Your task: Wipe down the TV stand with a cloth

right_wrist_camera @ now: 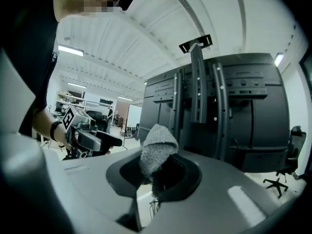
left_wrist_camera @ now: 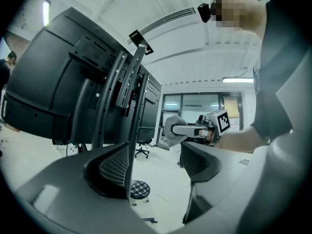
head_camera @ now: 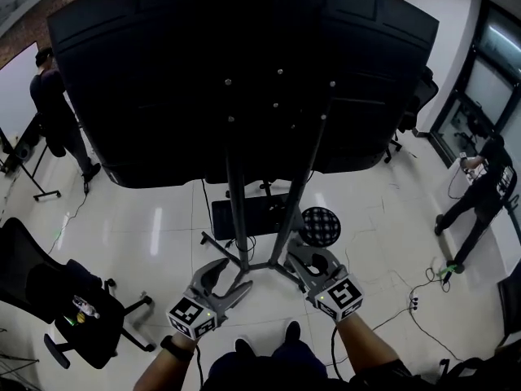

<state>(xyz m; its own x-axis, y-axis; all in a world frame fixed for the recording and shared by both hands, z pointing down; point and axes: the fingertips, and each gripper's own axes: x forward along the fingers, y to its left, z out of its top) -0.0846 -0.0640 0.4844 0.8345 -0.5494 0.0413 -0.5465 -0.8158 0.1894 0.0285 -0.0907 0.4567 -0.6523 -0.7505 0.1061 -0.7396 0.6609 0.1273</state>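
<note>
A large black TV [head_camera: 244, 72] hangs on a black TV stand [head_camera: 237, 210], seen from behind, with two slanted uprights and floor legs. My right gripper [head_camera: 303, 255] is at the foot of the right upright and is shut on a grey cloth [right_wrist_camera: 157, 149] that bulges up out of the jaws. The left gripper view shows that cloth [left_wrist_camera: 171, 127] too. My left gripper [head_camera: 234, 277] stands open by the left upright near the floor. In the left gripper view an upright [left_wrist_camera: 130, 130] crosses in front of its left finger; whether they touch I cannot tell.
A black office chair [head_camera: 57, 300] stands at the left. A round patterned stool [head_camera: 320, 225] and a black floor plate [head_camera: 244, 217] sit behind the stand. Cables [head_camera: 423, 287] trail on the white floor at the right. One person [head_camera: 57, 112] stands far left, another [head_camera: 480, 194] far right.
</note>
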